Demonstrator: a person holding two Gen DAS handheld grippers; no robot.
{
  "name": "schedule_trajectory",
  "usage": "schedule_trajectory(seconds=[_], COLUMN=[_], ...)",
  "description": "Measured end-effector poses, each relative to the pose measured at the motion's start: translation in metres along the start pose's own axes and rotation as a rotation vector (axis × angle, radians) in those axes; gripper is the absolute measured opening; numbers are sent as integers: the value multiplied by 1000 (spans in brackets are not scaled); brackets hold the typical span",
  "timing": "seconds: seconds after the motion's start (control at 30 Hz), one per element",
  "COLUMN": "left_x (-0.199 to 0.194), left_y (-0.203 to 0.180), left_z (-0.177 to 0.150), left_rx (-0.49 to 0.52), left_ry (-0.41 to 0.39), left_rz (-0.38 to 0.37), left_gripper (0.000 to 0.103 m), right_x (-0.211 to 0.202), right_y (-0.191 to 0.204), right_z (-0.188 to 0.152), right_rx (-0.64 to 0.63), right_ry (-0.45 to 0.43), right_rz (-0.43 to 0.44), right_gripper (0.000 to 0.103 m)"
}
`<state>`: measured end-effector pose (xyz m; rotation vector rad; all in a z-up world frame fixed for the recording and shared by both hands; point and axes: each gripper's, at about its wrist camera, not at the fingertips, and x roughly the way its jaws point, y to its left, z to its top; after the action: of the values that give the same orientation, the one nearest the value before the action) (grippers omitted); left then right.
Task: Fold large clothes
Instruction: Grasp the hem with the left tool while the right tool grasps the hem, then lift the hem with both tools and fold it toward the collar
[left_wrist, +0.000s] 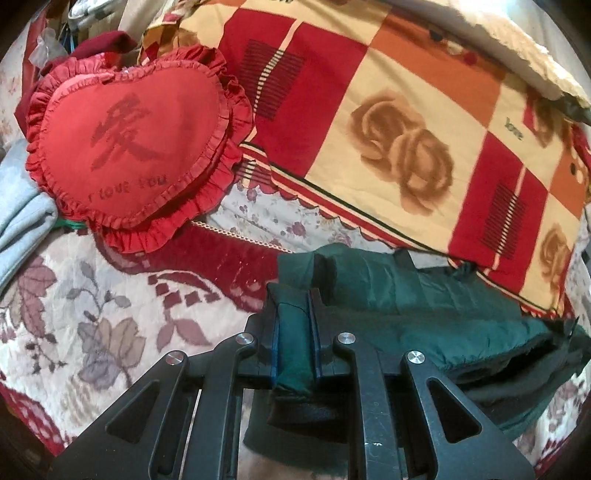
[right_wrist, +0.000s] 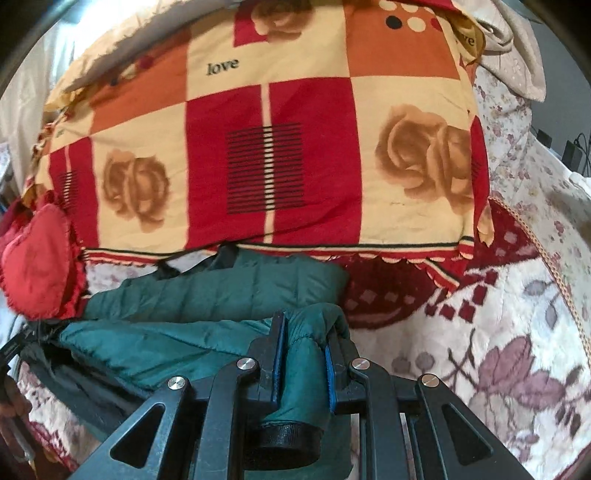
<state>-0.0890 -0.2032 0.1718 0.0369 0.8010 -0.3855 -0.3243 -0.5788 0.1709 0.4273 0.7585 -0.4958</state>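
A dark green quilted jacket lies on the floral bedspread, just in front of a big folded quilt. My left gripper is shut on a bunched fold of the jacket's left end, green cloth filling the gap between the blue pads. In the right wrist view the same green jacket stretches off to the left. My right gripper is shut on its right end, a sleeve with a black cuff sticking out below the fingers. The jacket's far edge tucks under the quilt's rim.
A red, orange and cream quilt with roses is piled behind the jacket. A red heart-shaped frilled cushion leans at the left. Folded light grey cloth lies at the far left. The floral bedspread spreads around.
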Motion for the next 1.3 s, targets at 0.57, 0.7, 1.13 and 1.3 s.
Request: schedule_trajectory(seconds=[0.57, 0.7, 1.13, 1.3], left_x=[113, 133, 89, 79], left_y=[-23, -18, 24, 11], left_z=[25, 21, 36, 22], left_rx=[-8, -52, -242, -200], left_ry=[64, 74, -14, 11], left_rz=[89, 55, -125, -130], left_gripper=[13, 17, 77, 77], right_x=[111, 130, 44, 56], right_y=[-21, -17, -20, 46], right_z=[24, 23, 29, 11], right_rx=[129, 114, 117, -81], right_ry=[48, 65, -114, -37], right_rz=[-53, -67, 23, 107], right_gripper=[16, 22, 80, 77])
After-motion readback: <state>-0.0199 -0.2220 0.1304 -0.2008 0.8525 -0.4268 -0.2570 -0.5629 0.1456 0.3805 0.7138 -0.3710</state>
